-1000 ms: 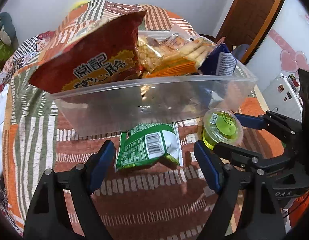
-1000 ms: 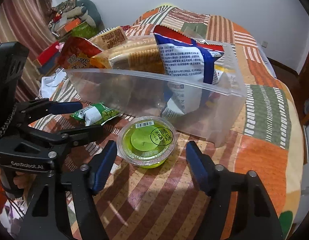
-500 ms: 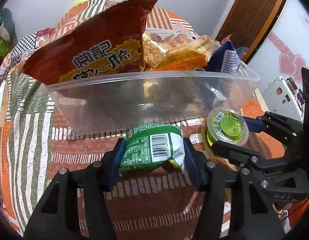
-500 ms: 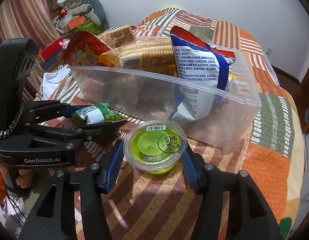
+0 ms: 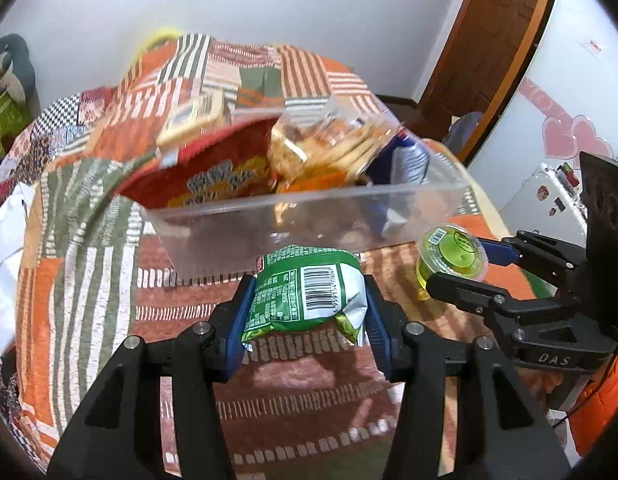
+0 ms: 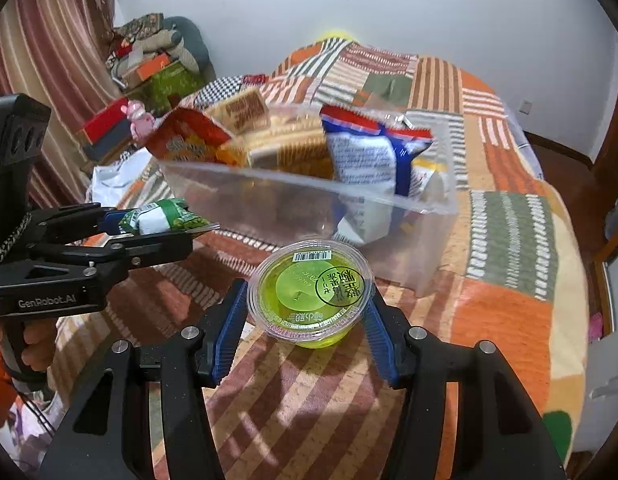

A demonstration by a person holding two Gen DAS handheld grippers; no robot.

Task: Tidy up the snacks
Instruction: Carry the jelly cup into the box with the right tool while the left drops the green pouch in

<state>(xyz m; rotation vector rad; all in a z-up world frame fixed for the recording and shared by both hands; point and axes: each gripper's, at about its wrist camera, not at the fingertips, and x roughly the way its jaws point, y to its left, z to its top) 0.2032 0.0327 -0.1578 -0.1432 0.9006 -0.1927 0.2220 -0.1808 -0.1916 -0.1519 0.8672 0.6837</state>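
My left gripper (image 5: 307,312) is shut on a green snack packet (image 5: 305,290) and holds it above the patchwork cover, in front of the clear plastic bin (image 5: 309,216). My right gripper (image 6: 305,320) is shut on a green jelly cup (image 6: 311,288), lifted off the cover. The jelly cup also shows in the left wrist view (image 5: 451,250), and the green packet in the right wrist view (image 6: 161,218). The bin (image 6: 389,220) holds a red snack bag (image 5: 205,178), biscuit packs (image 5: 321,148) and a blue-and-white bag (image 6: 369,176).
The patchwork cover (image 6: 505,320) spreads over the whole surface. A white cloth (image 5: 5,264) lies at the left edge. Boxes and clutter (image 6: 149,76) stand beside a striped curtain at the far left. A wooden door (image 5: 497,40) is at the back right.
Both grippers closed, the left on the green packet and the right on the jelly cup, and both lifted their snacks off the cover. The bin now looks farther away.
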